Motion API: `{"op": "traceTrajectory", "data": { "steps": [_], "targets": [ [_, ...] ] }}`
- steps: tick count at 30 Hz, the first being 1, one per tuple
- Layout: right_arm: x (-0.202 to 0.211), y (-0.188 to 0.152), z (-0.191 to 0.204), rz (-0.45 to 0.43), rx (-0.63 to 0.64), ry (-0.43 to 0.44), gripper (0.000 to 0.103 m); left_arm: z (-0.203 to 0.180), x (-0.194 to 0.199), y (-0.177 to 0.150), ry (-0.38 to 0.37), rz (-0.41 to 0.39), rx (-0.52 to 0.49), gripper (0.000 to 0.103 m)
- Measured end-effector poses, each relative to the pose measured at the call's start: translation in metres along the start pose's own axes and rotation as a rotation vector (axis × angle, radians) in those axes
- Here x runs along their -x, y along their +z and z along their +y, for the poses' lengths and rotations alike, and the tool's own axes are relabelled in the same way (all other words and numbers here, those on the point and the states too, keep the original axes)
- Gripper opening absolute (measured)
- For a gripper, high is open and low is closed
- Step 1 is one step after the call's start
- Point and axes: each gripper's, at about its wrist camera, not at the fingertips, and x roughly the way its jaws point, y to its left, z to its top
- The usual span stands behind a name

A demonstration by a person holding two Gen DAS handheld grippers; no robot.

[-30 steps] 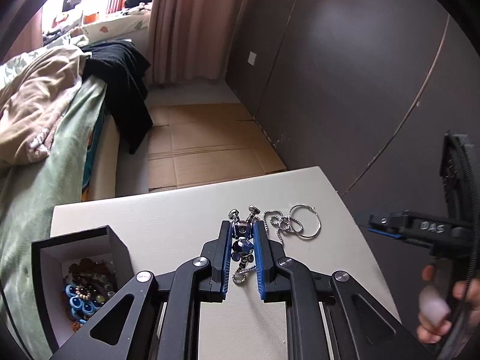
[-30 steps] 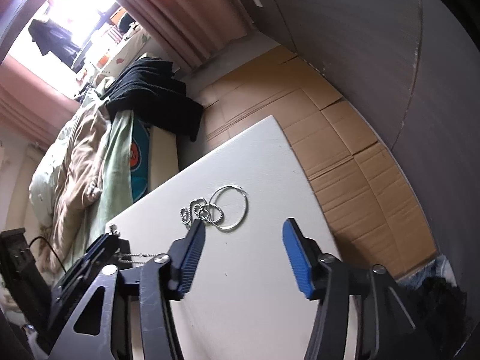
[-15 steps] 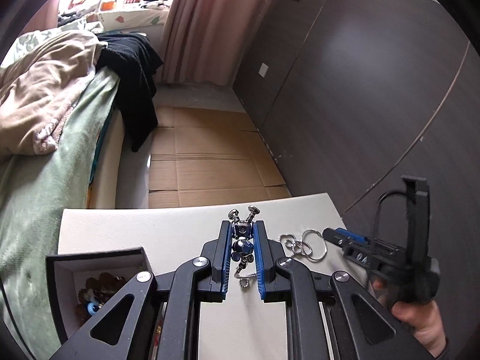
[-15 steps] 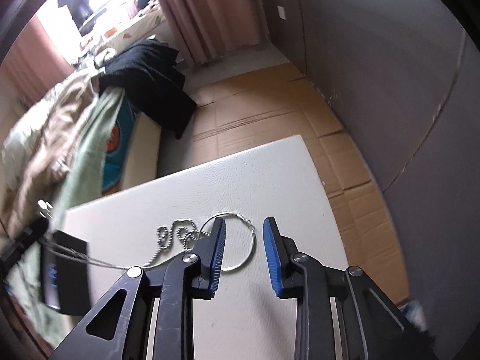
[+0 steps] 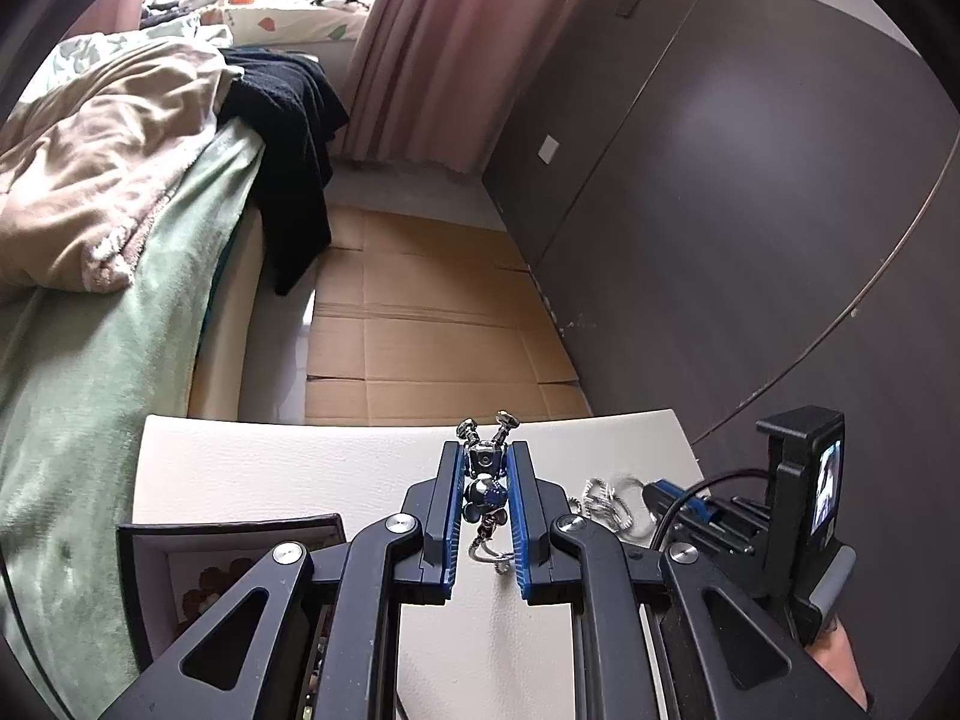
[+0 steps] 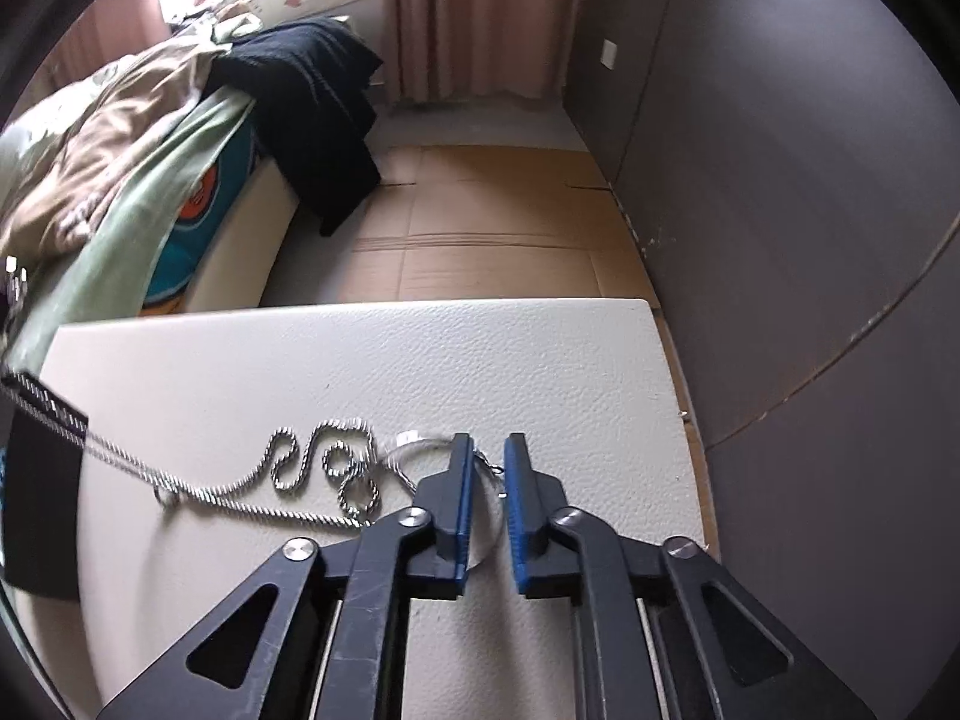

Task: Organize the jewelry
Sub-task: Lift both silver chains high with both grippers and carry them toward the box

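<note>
My left gripper (image 5: 486,450) is shut on a small silver-and-blue figure pendant (image 5: 485,480), held above the white table (image 5: 270,468). Its silver chain (image 6: 312,462) trails in loops across the table toward the left edge of the right wrist view. My right gripper (image 6: 487,444) stands over the silver hoop (image 6: 408,450). Its jaws are closing, and the pads pinch the hoop's right rim. In the left wrist view the right gripper (image 5: 660,492) touches the blurred hoop (image 5: 630,510) at the table's right side.
A black box (image 5: 228,525) with a white inside sits at the table's near left, partly under my left gripper. A bed with blankets lies to the left. Cardboard covers the floor beyond the table, and a dark wall runs along the right. A hand (image 5: 840,660) holds the right gripper.
The right gripper rolled upright, came down over the hoop, and its jaws went from wide apart to pinched on the rim. The left gripper shifted sideways with the pendant still held.
</note>
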Motion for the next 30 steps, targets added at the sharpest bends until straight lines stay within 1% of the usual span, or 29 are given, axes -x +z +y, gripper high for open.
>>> {"op": "traceTrajectory", "data": {
  "steps": [2, 5, 9, 13, 15, 20, 23, 27, 30],
  "targets": [
    [0.003, -0.002, 0.002, 0.011, 0.008, 0.004, 0.004, -0.002, 0.003, -0.001, 0.0, -0.002, -0.005, 0.014],
    [0.009, -0.007, 0.001, 0.02, -0.005, 0.042, 0.003, -0.003, 0.011, -0.001, -0.004, -0.016, -0.006, 0.014],
    [0.019, -0.013, -0.006, 0.018, -0.066, 0.129, 0.003, -0.006, 0.028, 0.0, -0.013, -0.049, -0.004, 0.014],
    [0.035, -0.017, -0.011, -0.006, -0.12, 0.21, 0.003, -0.01, 0.046, -0.001, -0.014, -0.082, -0.003, 0.014],
    [0.043, -0.02, -0.014, -0.017, -0.154, 0.264, 0.003, -0.011, 0.054, -0.001, -0.015, -0.096, -0.007, 0.014],
    [0.063, -0.022, -0.01, -0.051, -0.185, 0.363, 0.003, -0.017, 0.081, 0.002, -0.02, -0.153, -0.011, 0.013],
    [0.072, -0.022, -0.004, -0.068, -0.181, 0.385, 0.003, -0.023, 0.097, 0.002, -0.017, -0.191, -0.022, 0.013],
    [0.081, -0.026, -0.003, -0.08, -0.211, 0.449, 0.003, -0.028, 0.119, 0.006, -0.024, -0.239, -0.022, 0.013],
    [0.09, -0.027, -0.002, -0.097, -0.21, 0.462, 0.003, -0.032, 0.132, 0.012, -0.013, -0.27, -0.045, 0.013]
  ]
}}
